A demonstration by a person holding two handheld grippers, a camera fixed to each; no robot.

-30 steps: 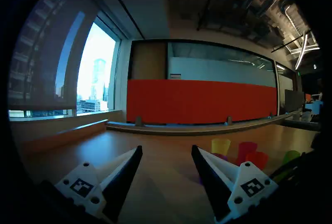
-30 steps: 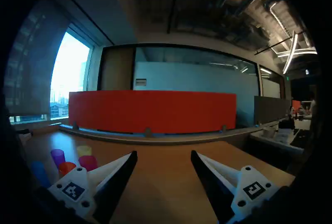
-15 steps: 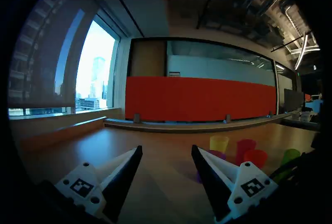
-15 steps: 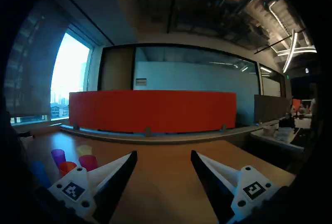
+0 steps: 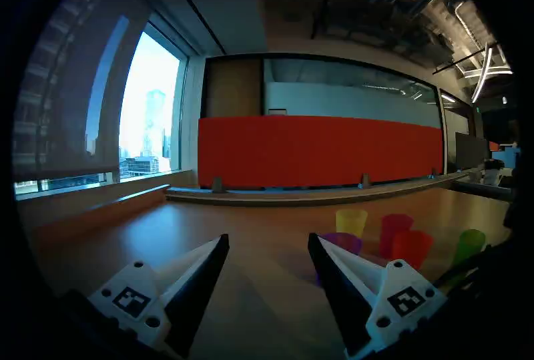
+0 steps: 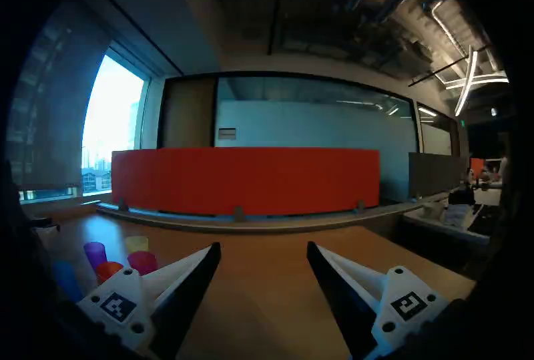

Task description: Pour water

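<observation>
In the left gripper view, translucent coloured cups [image 5: 395,230] stand together on the wooden table [image 5: 267,216], just beyond my right finger. My left gripper [image 5: 267,238] is level, spread wide and empty. In the right gripper view, the coloured cups [image 6: 142,261] are at lower left, and my right gripper [image 6: 262,246] is level, spread and empty.

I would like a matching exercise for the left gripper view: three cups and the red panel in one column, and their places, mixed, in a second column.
Things
1. yellow cup
2. green cup
3. purple cup
4. red panel

Places
A. rightmost of the cups
B. along the far edge of the table
C. partly behind a finger of the left gripper
D. just beyond the purple cup

Pairs: 1-D, 2-A, 3-C, 4-B
</observation>
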